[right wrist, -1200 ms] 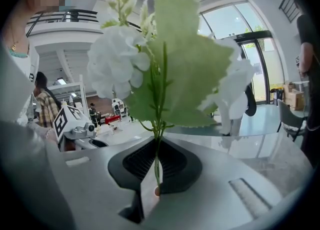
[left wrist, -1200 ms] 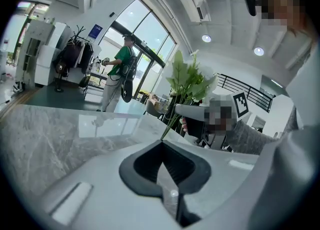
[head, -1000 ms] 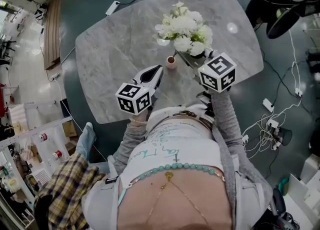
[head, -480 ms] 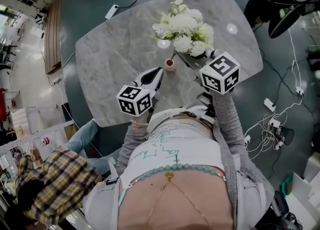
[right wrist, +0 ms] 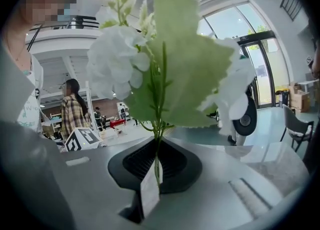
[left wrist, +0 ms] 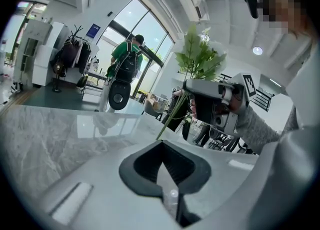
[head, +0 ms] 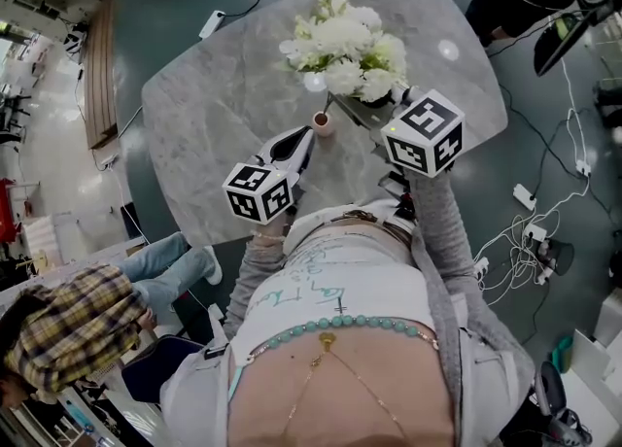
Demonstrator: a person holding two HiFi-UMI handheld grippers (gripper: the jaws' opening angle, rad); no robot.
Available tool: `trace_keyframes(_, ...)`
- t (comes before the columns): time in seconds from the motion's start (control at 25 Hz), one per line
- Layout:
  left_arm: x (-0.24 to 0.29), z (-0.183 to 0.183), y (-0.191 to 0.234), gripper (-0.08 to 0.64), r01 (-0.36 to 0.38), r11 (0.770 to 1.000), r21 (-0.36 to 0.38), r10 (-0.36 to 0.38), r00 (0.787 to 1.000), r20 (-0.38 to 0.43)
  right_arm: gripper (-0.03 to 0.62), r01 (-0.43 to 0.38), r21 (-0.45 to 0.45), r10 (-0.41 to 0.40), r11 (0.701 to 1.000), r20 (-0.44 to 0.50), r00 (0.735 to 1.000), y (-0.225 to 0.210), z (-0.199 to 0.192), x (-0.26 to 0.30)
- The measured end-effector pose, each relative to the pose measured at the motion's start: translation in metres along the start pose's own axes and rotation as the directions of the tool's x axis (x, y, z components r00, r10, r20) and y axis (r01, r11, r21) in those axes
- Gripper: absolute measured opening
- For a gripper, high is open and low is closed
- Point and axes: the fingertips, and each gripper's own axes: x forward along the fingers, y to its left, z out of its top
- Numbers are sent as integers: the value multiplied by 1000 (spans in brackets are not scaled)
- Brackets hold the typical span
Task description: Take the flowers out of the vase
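A bunch of white flowers (head: 340, 42) with green leaves stands over the middle of the grey marble table (head: 214, 95). My right gripper (head: 358, 107) is shut on its thin green stems (right wrist: 158, 139), and the blooms and a broad leaf (right wrist: 185, 69) fill the right gripper view. A small pink vase (head: 321, 123) stands on the table just below the bunch. The stems slant down toward its mouth; whether their ends are inside I cannot tell. My left gripper (head: 303, 136) is shut and empty, a little short of the vase. From the left gripper (left wrist: 162, 146), the vase is hidden.
A person in a plaid shirt (head: 58, 338) stands at the lower left beside the table. Cables and plugs (head: 525, 231) lie on the floor to the right. A dark chair (head: 573, 8) stands past the table's far right corner. The table's near edge runs just before my body.
The right gripper has lifted slightly with the flowers. The left gripper has stayed put. The person in plaid has moved further left.
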Motion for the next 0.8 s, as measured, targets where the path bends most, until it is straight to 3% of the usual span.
trace_keyframes(0.8,4,-2,-6,0,-18,1000,-24,19,1000,17,40,-39,1,39,999,-2,999,3,2,-3)
